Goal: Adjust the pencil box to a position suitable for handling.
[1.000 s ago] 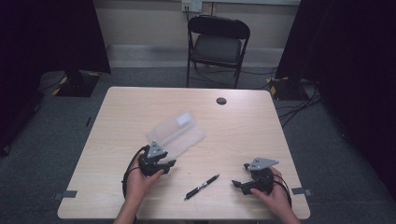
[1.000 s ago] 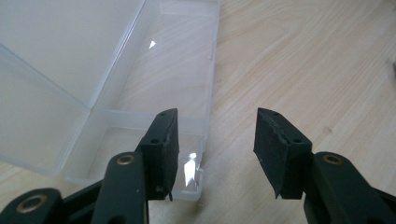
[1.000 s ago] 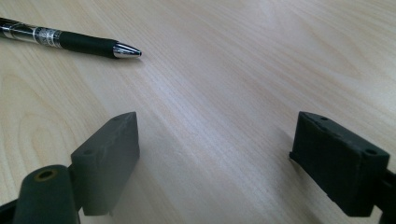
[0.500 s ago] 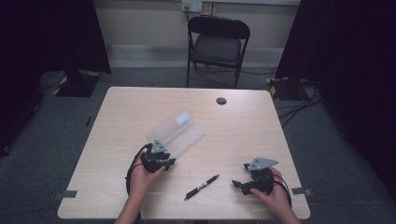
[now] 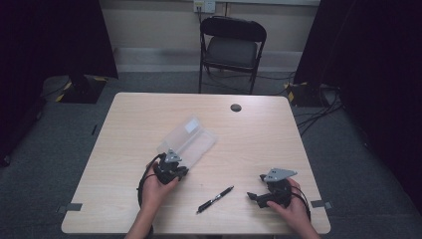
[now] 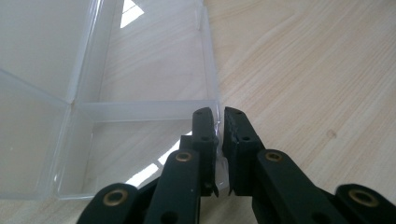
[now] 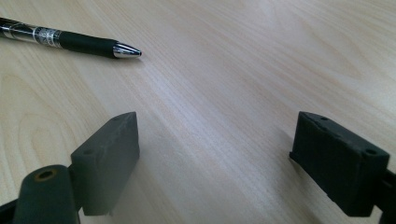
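Note:
A clear plastic case (image 5: 188, 140) lies open near the table's middle, its two halves spread flat. My left gripper (image 5: 175, 168) sits at the case's near end, and in the left gripper view its jaws are shut on the thin side wall of the case (image 6: 140, 70), my left gripper (image 6: 220, 122) pinching that wall near a corner. A black pen (image 5: 215, 199) with a silver tip lies at the front of the table between the hands. My right gripper (image 5: 253, 195) rests on the table right of the pen, open and holding nothing; the pen (image 7: 65, 41) lies ahead of the right gripper (image 7: 215, 135), to its left.
The wooden table (image 5: 259, 144) has a small black round cap (image 5: 236, 107) near its far edge. A black folding chair (image 5: 231, 47) stands behind the table. Cables run over the carpet at the right (image 5: 318, 107).
My left gripper has edged forward to the case's near end. The right gripper and the pen have stayed where they were.

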